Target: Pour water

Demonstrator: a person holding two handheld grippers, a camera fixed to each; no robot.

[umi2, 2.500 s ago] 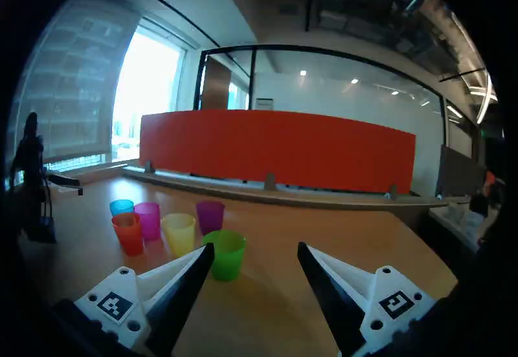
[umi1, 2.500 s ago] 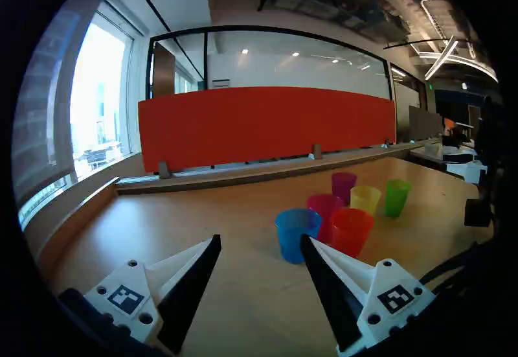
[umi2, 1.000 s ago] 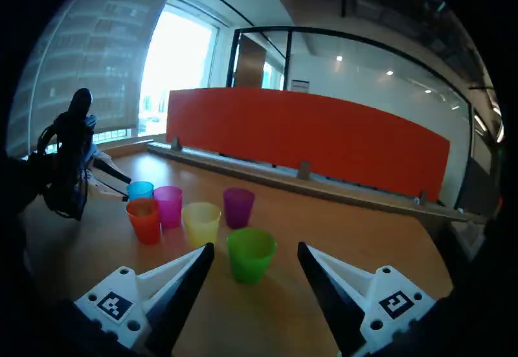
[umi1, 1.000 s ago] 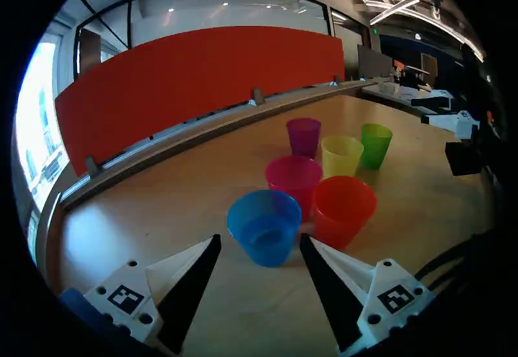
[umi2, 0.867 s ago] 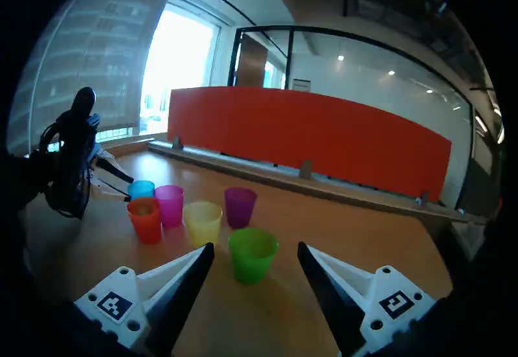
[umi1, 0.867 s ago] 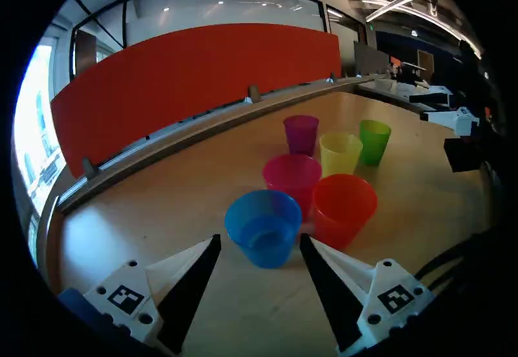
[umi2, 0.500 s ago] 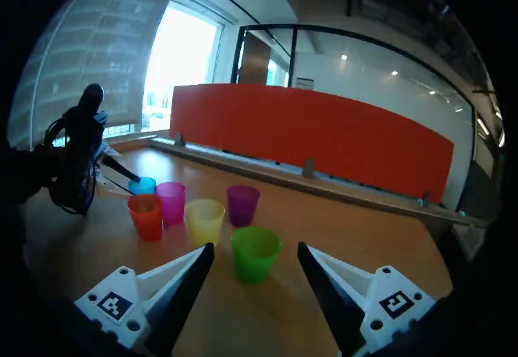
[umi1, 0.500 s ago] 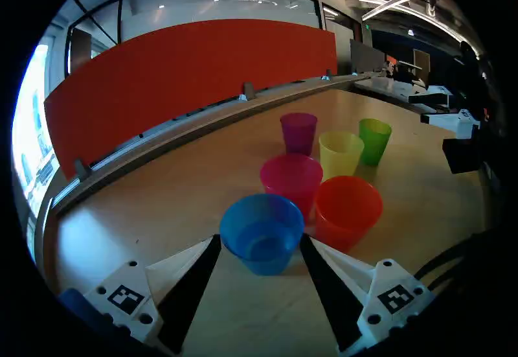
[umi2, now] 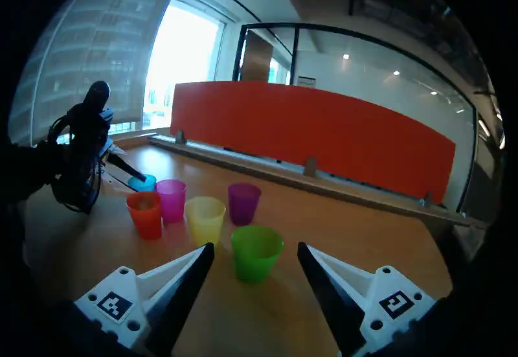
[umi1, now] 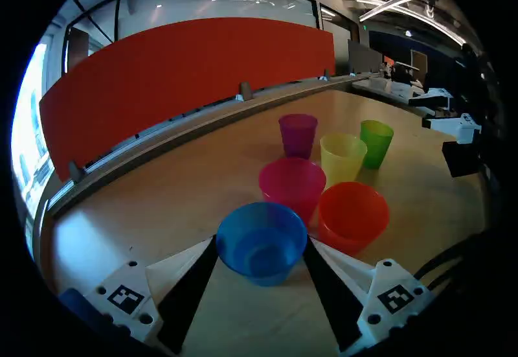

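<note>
As seen in the left gripper view, the blue cup [umi1: 261, 252] stands upright on the wooden table [umi1: 149, 201], mouth up and long axis vertical. It sits directly between the two fingers of the left gripper [umi1: 260, 238]. That claw is spread wide. Its fingertips lie level with the cup's rim on either side, and whether they touch the wall cannot be told. Whether the cup holds water cannot be told either.

Surroundings, same view: a pink cup [umi1: 292, 185] stands just behind the blue cup. An orange cup [umi1: 353, 214] stands just beside it on the right of the view, near the right-hand finger. Farther back are a yellow cup [umi1: 342, 156], a purple cup [umi1: 298, 133] and a green cup [umi1: 376, 142]. All are upright with mouths up. A red divider panel [umi1: 188, 78] runs along the table's far edge.

Right gripper view: the right gripper [umi2: 254, 245] is likewise spread wide and holds nothing. The green cup stands upright just ahead of its fingertips, centred on the gap. The yellow cup is just beside the green one, toward the left-hand finger, and the purple cup stands behind. The orange, pink and blue cups sit farther left, where the left gripper reaches in around the blue cup. A bright window [umi2: 181, 72] lies behind them.
</note>
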